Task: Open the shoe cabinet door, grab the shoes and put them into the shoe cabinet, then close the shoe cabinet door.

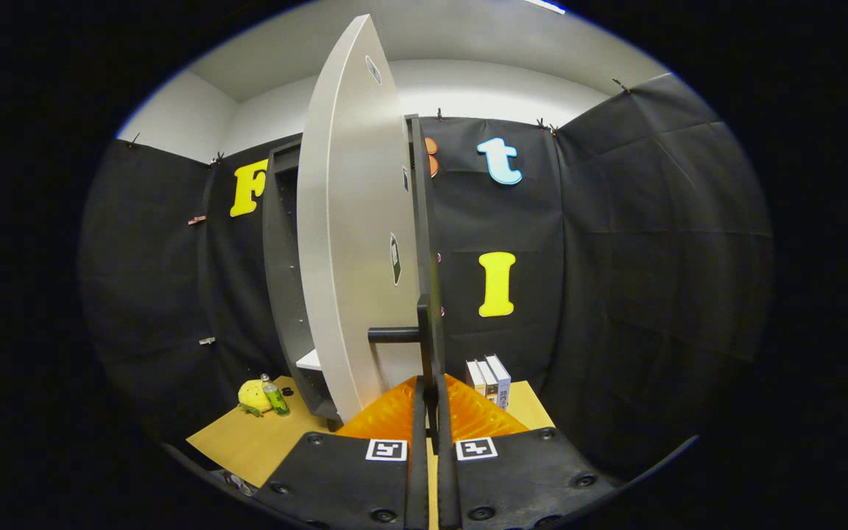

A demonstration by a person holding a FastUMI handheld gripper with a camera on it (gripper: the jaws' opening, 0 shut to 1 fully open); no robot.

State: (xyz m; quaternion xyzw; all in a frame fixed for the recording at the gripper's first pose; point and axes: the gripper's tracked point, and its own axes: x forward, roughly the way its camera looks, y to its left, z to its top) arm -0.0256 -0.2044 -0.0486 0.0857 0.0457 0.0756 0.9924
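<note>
On the wooden table (247, 442), out at about ten o'clock from the gripper, a yellow plush toy (253, 395) lay with a small green can (274, 398) standing just beside it. Next came the dark shoe cabinet (282, 280), standing upright on the table with its interior exposed and a pale shelf (310, 360) visible low inside. Its door (354, 243) stood swung wide open, pale on its inner face, edge-on toward the gripper at twelve o'clock, with a dark bar handle (394, 334) jutting from it toward the cabinet side. The gripper (431, 397) sat right at the door's free edge, its fingers nearly closed with the thin edge of the door running up from between them; whether both fingers actually pressed on it, I could not tell. At about one o'clock, beyond the fingers, three books (489, 377) stood upright together on the table against the black cloth wall (652, 280).
</note>
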